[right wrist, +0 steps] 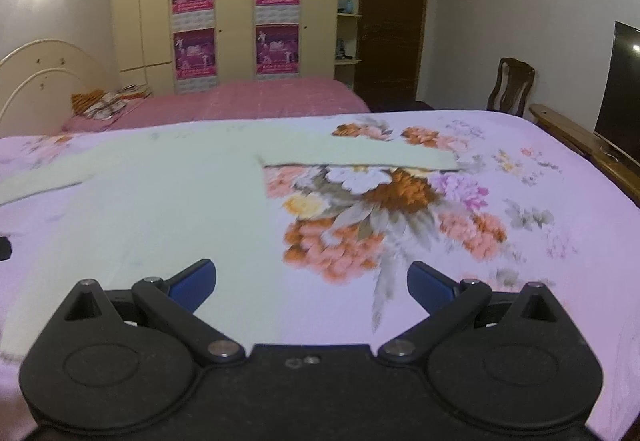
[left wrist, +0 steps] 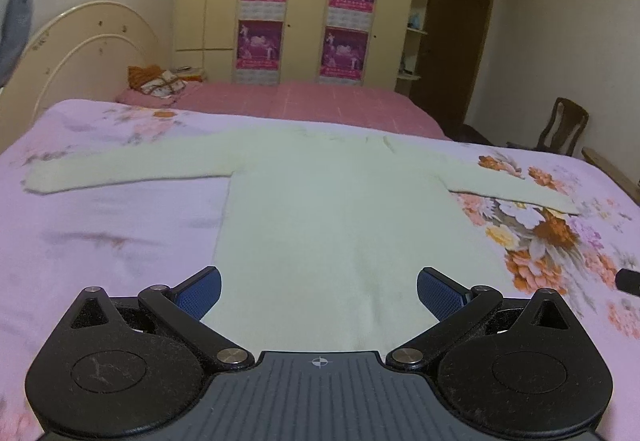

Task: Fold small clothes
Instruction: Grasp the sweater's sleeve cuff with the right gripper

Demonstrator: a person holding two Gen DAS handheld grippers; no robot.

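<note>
Left gripper (left wrist: 319,295) hovers with its blue pads (left wrist: 200,293) spread wide, nothing between them, and the cream long-sleeved sweater (left wrist: 340,217) lies flat straight ahead on the floral bedspread (left wrist: 100,241), both sleeves stretched out sideways. Its hem sits just beyond the fingertips. Over on the right gripper (right wrist: 311,287), fingers spread apart too, empty; the sweater (right wrist: 180,209) spreads ahead and to its left, one sleeve (right wrist: 360,155) reaching across the flower print beyond the tips.
</note>
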